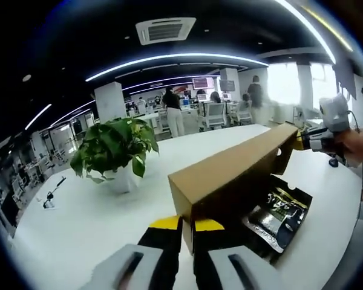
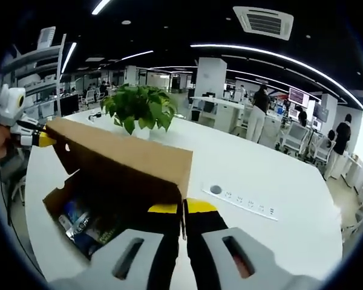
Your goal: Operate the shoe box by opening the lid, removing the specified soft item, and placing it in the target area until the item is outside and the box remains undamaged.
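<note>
The raised cardboard lid point(image 1: 233, 169) is pinched at opposite ends by the left gripper point(image 1: 186, 226) and right gripper point(image 2: 183, 208); a dark pouch point(image 1: 278, 211) lies inside.

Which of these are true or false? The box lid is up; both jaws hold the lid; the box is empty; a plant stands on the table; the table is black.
1. The lid is up. True: it stands raised over the box.
2. Both grippers hold the lid. True: the left gripper and the right gripper each pinch an end of it.
3. The box is empty. False: a dark packet lies inside.
4. A plant stands on the table. True: it is in a white pot, apart from the box.
5. The table is black. False: it is white.
</note>
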`<state>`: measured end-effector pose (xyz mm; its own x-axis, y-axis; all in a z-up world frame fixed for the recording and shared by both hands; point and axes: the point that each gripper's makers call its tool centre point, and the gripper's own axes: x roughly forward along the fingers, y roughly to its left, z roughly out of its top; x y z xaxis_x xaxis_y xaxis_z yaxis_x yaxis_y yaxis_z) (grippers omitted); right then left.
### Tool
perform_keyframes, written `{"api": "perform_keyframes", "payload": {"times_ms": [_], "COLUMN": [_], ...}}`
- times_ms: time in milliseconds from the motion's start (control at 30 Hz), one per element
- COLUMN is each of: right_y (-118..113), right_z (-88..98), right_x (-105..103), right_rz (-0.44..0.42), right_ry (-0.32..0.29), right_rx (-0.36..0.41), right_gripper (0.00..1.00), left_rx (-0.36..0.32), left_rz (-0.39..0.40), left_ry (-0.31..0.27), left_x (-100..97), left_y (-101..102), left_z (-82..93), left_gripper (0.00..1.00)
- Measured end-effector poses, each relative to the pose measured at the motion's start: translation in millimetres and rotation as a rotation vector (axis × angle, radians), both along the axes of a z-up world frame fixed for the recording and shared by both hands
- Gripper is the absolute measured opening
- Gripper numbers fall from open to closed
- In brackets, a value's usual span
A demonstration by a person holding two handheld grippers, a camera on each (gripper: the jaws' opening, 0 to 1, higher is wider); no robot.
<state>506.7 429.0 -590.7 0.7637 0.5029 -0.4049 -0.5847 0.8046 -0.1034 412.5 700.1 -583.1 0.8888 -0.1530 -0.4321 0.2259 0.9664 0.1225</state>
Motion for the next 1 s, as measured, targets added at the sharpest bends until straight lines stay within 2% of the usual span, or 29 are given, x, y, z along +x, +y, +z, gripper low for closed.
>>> {"api": "perform_keyframes", "payload": {"times_ms": [400, 567, 667, 933, 1000], "right_y": [6, 9, 10, 15, 15], "right_z": [1.8, 1.0, 1.5, -1.0, -1.7], "right_x": [23, 34, 34, 49, 49], "right_rz": [0.026, 0.034, 0.037, 0.037, 0.036], "right_ry": [-0.011, -0.007, -0.005, 0.011, 0.016], "right_rx": [-0.003, -0.010, -0.015, -0.026, -0.029], "right_gripper": [0.00, 0.00, 0.00, 0.00, 0.00], "left_rx": [0.009, 0.015, 0.016, 0.011, 0.008], "left_rz": [-0.006, -0.009, -0.014, -0.018, -0.016], "left_ry": [-0.004, 0.001, 0.004, 0.015, 0.018], "left_x": [21.5, 38.8, 47.1, 66.2, 64.9], "left_y": [4, 9, 10, 16, 16], "left_z": [5.4, 2.7, 1.8, -6.4, -7.9], "left_gripper": [0.04, 0.04, 0.04, 0.04, 0.04]}}
